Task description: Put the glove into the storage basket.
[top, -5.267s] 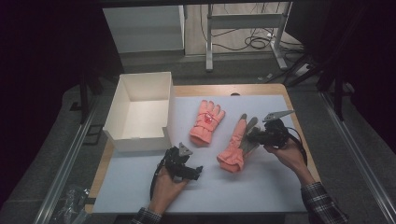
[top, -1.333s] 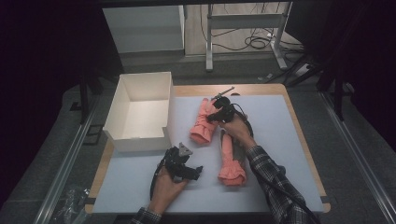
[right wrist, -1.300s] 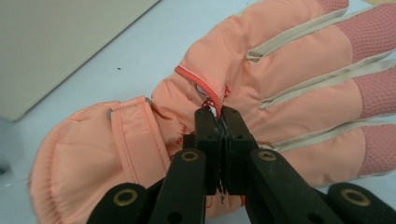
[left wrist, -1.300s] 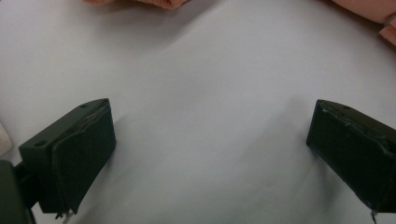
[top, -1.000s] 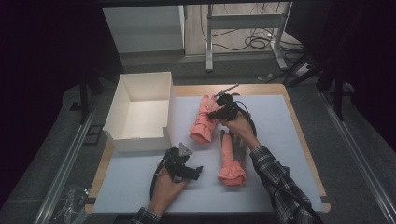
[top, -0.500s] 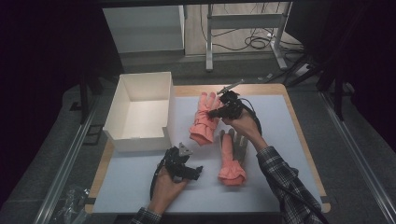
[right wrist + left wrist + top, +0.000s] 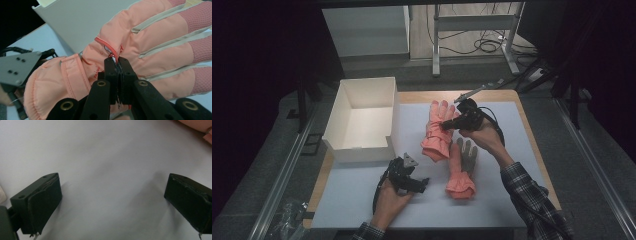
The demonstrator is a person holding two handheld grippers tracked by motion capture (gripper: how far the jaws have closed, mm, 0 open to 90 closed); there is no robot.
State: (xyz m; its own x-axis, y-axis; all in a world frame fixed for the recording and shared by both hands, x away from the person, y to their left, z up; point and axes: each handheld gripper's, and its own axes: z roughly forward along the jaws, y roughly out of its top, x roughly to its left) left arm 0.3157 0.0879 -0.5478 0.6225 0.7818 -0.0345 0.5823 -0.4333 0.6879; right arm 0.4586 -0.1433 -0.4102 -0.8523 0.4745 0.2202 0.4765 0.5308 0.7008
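Two salmon-pink winter gloves are on the pale blue mat. My right gripper (image 7: 444, 125) (image 7: 116, 60) is shut on a fold of fabric at the back of the far glove (image 7: 436, 131) (image 7: 150, 47) and holds it partly raised, cuff hanging toward the mat. The other glove (image 7: 461, 169) lies flat, grey fingers pointing away, just right of the held one. My left gripper (image 7: 423, 184) (image 7: 112, 202) rests low on the mat near the front edge, jaws wide apart with nothing between them; its grey plate (image 7: 17, 67) shows behind the held glove.
An open white box (image 7: 341, 119) (image 7: 82, 22) stands at the table's left, its near wall close to the held glove's cuff. The wooden table edge (image 7: 532, 140) frames the mat. Cables and a metal stand (image 7: 472, 35) lie on the floor beyond.
My right gripper crossed from the right-hand glove to the far glove, shut on it, and has lifted it up and slightly toward the near side. The left gripper stayed put.
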